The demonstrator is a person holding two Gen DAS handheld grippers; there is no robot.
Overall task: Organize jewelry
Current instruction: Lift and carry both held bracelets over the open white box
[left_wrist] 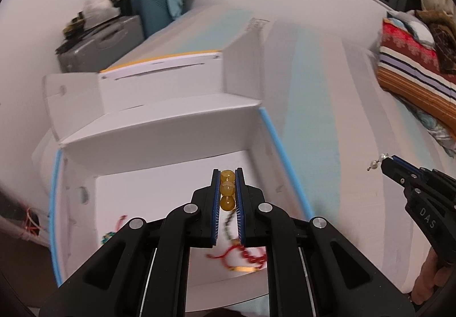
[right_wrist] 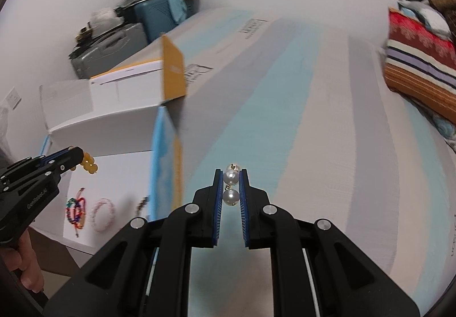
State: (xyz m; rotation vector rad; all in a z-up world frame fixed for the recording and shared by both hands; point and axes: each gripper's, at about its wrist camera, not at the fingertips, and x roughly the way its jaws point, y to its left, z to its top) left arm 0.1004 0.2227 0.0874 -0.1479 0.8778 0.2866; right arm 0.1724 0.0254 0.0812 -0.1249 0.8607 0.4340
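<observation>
Currently, in the left wrist view, the left tongs [left_wrist: 228, 177] are closed on a string of amber beads [left_wrist: 227, 189]; three round beads sit clamped between the blue pads, and a thinner dark strand with a red cord hangs below them. The tongs are held above an open white box [left_wrist: 159, 197] with blue edging, flaps raised. On the box floor lie a red cord piece with a gold clasp [left_wrist: 242, 260] and a small colourful item at the left, both blurred. The box rests on a bed [left_wrist: 327, 117] with a striped grey, pale blue and cream cover. At the right edge, the right tongs [left_wrist: 383, 161] hold a pearl piece [left_wrist: 375, 164], its end sticking out past the tips; part of a hand shows beneath.

In the right wrist view, the right tongs [right_wrist: 231, 186] are closed on the pearl piece [right_wrist: 231, 176]: two white pearls joined by gold links, one above the other between the pads, over the striped bed [right_wrist: 342, 146]. At the left, the left tongs [right_wrist: 77, 158] carry the amber beads [right_wrist: 89, 164] above the white box [right_wrist: 114, 128]. Inside the box lie a multicolour bead bracelet [right_wrist: 75, 211], a pink bead bracelet [right_wrist: 102, 214] and a dark beaded piece [right_wrist: 142, 204], near one another but apart. Folded blankets [right_wrist: 421, 60] are stacked at the far right of the bed; suitcases [right_wrist: 131, 32] stand against the wall.
</observation>
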